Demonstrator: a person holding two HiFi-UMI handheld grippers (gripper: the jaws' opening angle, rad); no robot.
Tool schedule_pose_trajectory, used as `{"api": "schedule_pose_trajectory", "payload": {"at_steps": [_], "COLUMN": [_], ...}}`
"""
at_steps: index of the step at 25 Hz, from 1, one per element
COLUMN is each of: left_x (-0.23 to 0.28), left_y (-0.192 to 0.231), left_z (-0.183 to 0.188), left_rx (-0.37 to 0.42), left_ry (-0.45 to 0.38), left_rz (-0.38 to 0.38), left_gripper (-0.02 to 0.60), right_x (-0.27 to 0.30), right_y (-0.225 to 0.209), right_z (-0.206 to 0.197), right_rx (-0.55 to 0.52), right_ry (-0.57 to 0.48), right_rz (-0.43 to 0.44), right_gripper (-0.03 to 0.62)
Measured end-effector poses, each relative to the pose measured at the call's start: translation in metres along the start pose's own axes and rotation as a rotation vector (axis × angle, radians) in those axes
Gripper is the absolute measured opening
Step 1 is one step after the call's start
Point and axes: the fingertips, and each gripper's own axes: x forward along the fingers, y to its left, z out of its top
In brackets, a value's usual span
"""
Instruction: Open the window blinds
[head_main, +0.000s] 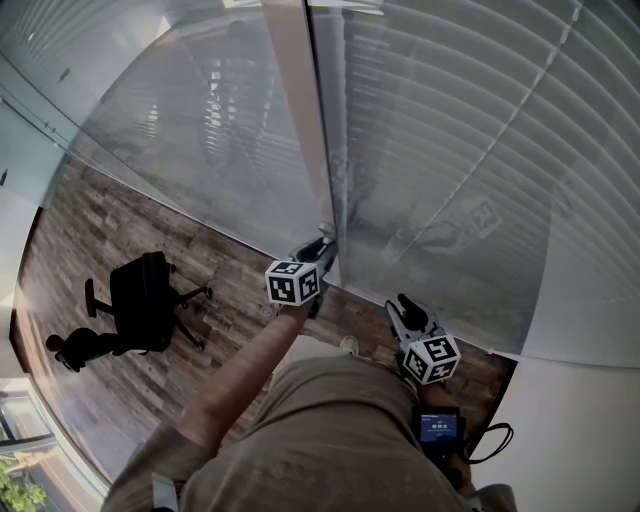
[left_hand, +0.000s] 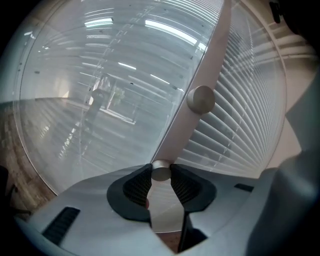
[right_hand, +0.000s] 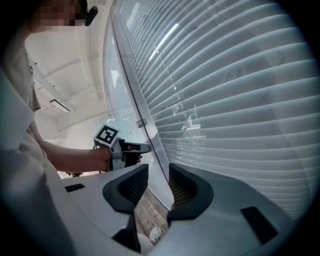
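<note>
Left gripper (left_hand: 161, 173) clenched on lower knob (left_hand: 161, 169) | right gripper (right_hand: 155, 186) released, near blinds (right_hand: 240, 100)

two grippers (head_main: 320, 246) (head_main: 403, 301), two knobs (left_hand: 201, 99) (left_hand: 161, 170), one office chair (head_main: 145, 298)

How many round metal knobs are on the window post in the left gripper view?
2. The upper knob sits midway up the post; the lower knob is clamped between the left gripper's pads. Others may lie outside the frame.
</note>
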Motion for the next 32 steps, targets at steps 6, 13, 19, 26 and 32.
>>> {"api": "schedule_pose_trajectory", "payload": {"at_steps": [6,13,19,26,32], "left_x": [0.0000,0.0012,0.0025,0.0020,0.0001], "left_y": [0.0027,0.0052,0.0046,0.0071,0.0061], "left_z": [0.0018,0.0006,0.0020,0.0021,0.0033], "left_rx": [-0.086,-0.255,-0.454,-0.568,-0.712], "left_ry": [-0.014,-0.029,-0.054,-0.069,-0.094], "left_rz": [-0.034,-0.118,-0.228,-0.283,-0.350], "left_gripper": [0.133,0.133,0.133,0.133,0.133], "right_x": [0.0027,0.0027,0.0033,0.0043,0.0028], "right_y": [-0.0020,-0.0048,-0.0057,-0.0034,0.0007], "right_z": [0.0027,0.0032,0.0039,0.0029,0.0047], "right_rx": [-0.009,-0.011,-0.011,-0.013,-0.015], "right_ry": [0.000,-0.003,-0.002,-0.006,-0.005], "right_rz": [0.006,0.006,0.011,0.016,0.018], "right_gripper": [0.133,0.133,0.133,0.133,0.133]}}
